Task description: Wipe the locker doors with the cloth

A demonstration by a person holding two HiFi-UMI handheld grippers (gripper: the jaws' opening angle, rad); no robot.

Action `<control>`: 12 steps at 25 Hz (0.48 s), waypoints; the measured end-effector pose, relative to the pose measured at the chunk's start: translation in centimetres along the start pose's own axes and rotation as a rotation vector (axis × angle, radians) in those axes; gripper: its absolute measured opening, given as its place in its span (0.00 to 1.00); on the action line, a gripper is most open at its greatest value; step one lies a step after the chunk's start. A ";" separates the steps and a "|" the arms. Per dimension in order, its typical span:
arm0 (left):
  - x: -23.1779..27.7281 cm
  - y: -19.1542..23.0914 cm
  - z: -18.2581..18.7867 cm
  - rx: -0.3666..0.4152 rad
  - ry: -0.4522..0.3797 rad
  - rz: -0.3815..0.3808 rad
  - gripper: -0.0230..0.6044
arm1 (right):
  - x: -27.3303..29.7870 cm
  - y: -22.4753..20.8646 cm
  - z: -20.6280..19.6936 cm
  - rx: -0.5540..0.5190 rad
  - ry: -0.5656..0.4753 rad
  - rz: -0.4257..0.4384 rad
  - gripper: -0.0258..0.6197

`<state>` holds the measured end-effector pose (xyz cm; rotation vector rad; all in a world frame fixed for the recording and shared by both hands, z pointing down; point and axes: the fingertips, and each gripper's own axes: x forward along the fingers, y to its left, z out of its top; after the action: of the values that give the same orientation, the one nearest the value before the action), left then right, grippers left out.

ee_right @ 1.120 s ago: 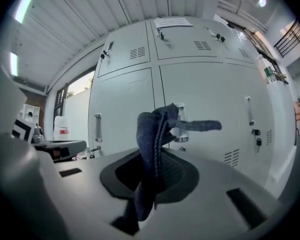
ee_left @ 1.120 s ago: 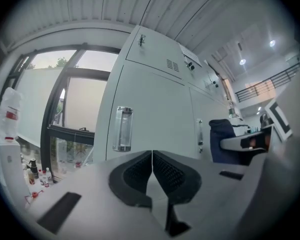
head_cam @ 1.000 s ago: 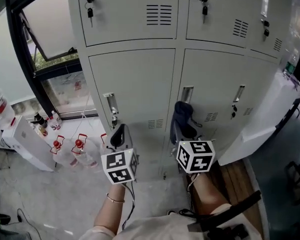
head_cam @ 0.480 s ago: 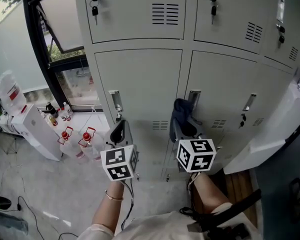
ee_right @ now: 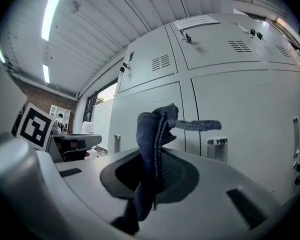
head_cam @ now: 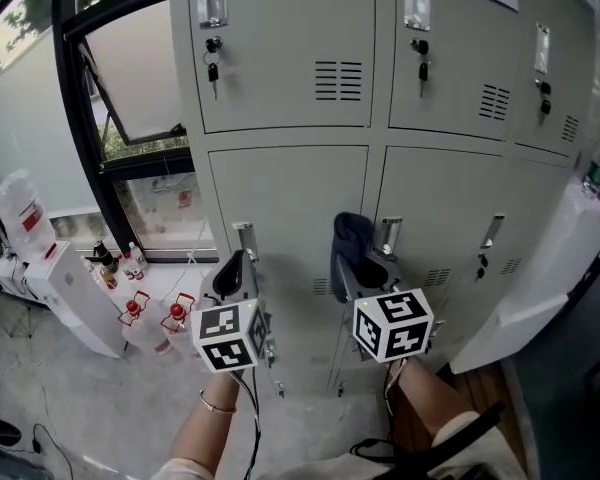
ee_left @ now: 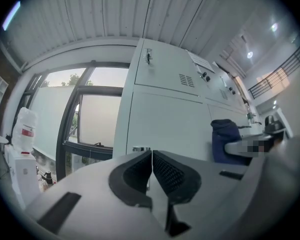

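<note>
Pale grey locker doors (head_cam: 290,213) fill the wall ahead, with vents, handles and hanging keys. A dark blue cloth (head_cam: 352,240) is pinched in my right gripper (head_cam: 363,266), held just short of the lower middle door (head_cam: 435,208). In the right gripper view the cloth (ee_right: 155,149) stands up between the jaws with a loose corner sticking out to the right. My left gripper (head_cam: 237,271) is shut and holds nothing; it points at the lower left door near its handle (head_cam: 246,240). Its pads (ee_left: 140,173) meet in the left gripper view.
A black-framed window (head_cam: 130,108) stands to the left of the lockers. Below it are a white box (head_cam: 65,293), a water jug (head_cam: 25,211) and red-capped bottles (head_cam: 145,318) on the floor. A white counter edge (head_cam: 550,268) juts out at the right.
The view has tilted upward, bringing the upper lockers and their keys into sight. Both grippers have risen a little along the lower doors, the right still holding the cloth.
</note>
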<state>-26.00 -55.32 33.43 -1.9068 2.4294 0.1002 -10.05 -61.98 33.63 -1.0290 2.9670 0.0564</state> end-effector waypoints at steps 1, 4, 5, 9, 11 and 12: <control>0.0 0.1 0.9 0.006 -0.012 -0.006 0.05 | 0.1 0.3 0.9 -0.001 -0.007 0.013 0.10; 0.4 0.1 3.6 0.031 -0.065 -0.016 0.05 | 0.6 1.2 3.6 0.015 -0.024 0.052 0.10; 0.5 0.2 4.6 0.028 -0.081 -0.017 0.05 | 0.8 1.5 4.5 0.020 -0.030 0.061 0.10; 0.7 1.1 8.5 0.024 -0.124 -0.016 0.05 | 1.3 2.5 8.2 0.018 -0.051 0.099 0.10; 0.6 1.9 10.4 0.054 -0.143 -0.007 0.05 | 1.6 3.0 9.9 0.011 -0.050 0.118 0.10; 0.5 2.3 11.4 0.067 -0.153 -0.003 0.05 | 1.8 3.3 10.8 -0.002 -0.053 0.124 0.10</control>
<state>-28.32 -54.30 22.08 -1.8035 2.3010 0.1561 -13.59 -60.14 22.94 -0.8296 2.9794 0.0850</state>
